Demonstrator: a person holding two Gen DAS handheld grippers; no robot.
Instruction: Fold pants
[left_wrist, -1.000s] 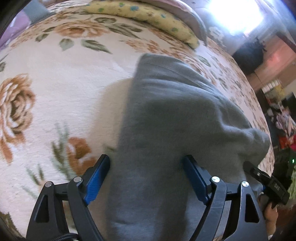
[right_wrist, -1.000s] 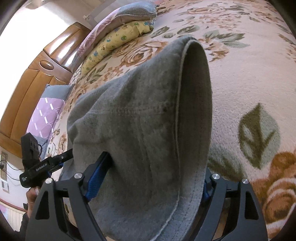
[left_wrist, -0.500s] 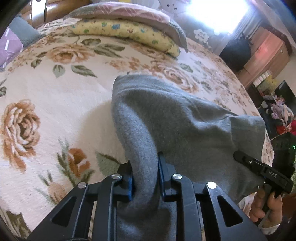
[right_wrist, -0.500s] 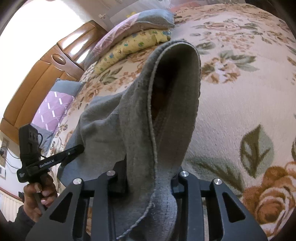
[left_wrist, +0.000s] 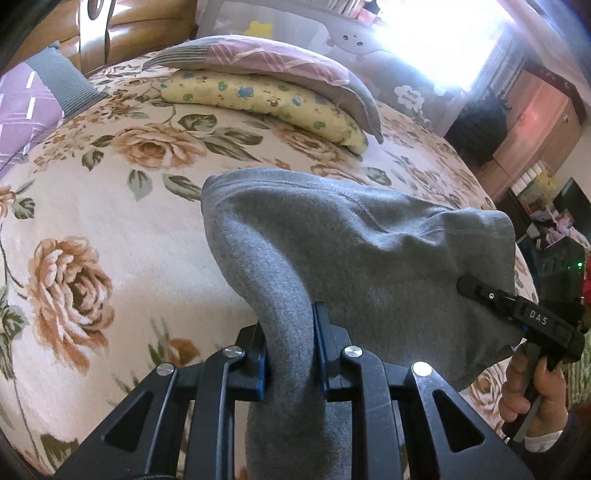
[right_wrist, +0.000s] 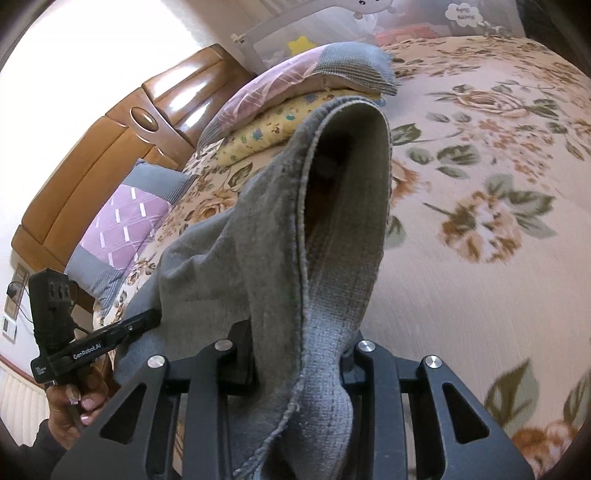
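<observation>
The grey pants (left_wrist: 354, 251) lie on a floral bedspread (left_wrist: 122, 221) with their near end lifted off it. My left gripper (left_wrist: 290, 332) is shut on a bunched edge of the pants. My right gripper (right_wrist: 299, 339) is shut on the other near edge of the pants (right_wrist: 343, 206), where the waistband opening gapes upward. Each gripper shows in the other's view: the right one (left_wrist: 476, 290) at the right edge of the cloth, the left one (right_wrist: 144, 321) at its left edge.
Stacked pillows, yellow (left_wrist: 266, 99) under pink-grey (left_wrist: 258, 59), lie at the far end of the bed. A purple pillow (left_wrist: 22, 107) leans on the wooden headboard (right_wrist: 92, 162). Cabinets and clutter stand off the bed's right side (left_wrist: 535, 155).
Both grippers went from open around the pants edge to shut on it, then lifted the near end up off the bed.
</observation>
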